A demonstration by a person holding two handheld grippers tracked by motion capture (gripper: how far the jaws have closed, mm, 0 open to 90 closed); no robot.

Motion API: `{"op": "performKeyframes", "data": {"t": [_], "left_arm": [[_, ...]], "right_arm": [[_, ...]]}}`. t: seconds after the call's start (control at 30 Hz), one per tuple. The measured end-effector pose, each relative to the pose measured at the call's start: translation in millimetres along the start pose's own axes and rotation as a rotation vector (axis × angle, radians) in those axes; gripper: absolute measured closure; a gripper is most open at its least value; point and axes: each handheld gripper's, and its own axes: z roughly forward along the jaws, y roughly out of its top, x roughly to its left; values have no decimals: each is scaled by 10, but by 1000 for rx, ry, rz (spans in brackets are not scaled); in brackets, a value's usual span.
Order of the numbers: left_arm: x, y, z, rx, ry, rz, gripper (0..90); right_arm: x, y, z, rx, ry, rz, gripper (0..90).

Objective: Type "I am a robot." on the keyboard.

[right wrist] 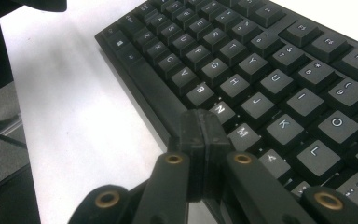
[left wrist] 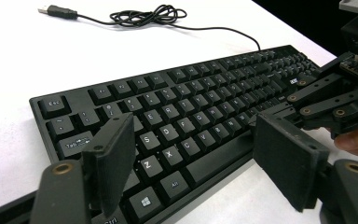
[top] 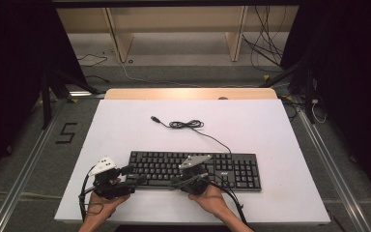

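— Where are the hands?
— Both at the bench's (top: 125, 125) near edge. Left tongs (left wrist: 193, 163) gape, released, over the keyboard's (top: 195, 169) left end; right tongs (right wrist: 200, 140) are clenched on nothing, tips by the N key (right wrist: 220, 109).
— Anything hidden?
— The keyboard's right end is cut off in both gripper views.

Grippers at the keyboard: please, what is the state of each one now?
Left gripper: open, holding nothing, jaws over the keyboard's left end.
Right gripper: shut, holding nothing, tips at the space bar.
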Motion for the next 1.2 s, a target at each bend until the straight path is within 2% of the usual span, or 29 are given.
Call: {"op": "performKeyframes", "data": {"t": [0.17, 0.57, 0.67, 1.0, 1.2], "left_arm": [[-1, 0, -6, -7, 1, 6, 286], [34, -4, -7, -13, 12, -5, 286], [49, -3, -8, -14, 14, -7, 286], [62, 5, 4, -16, 16, -13, 287], [69, 17, 26, -11, 18, -9, 288]], "right_arm": [[-2, -11, 21, 18, -11, -1, 900], [-2, -14, 14, 12, -16, 4, 900], [-6, -9, -7, -4, 5, 11, 852], [-21, 5, -117, -56, 13, 20, 761], [-52, 2, -180, -78, 19, 37, 651]]}}
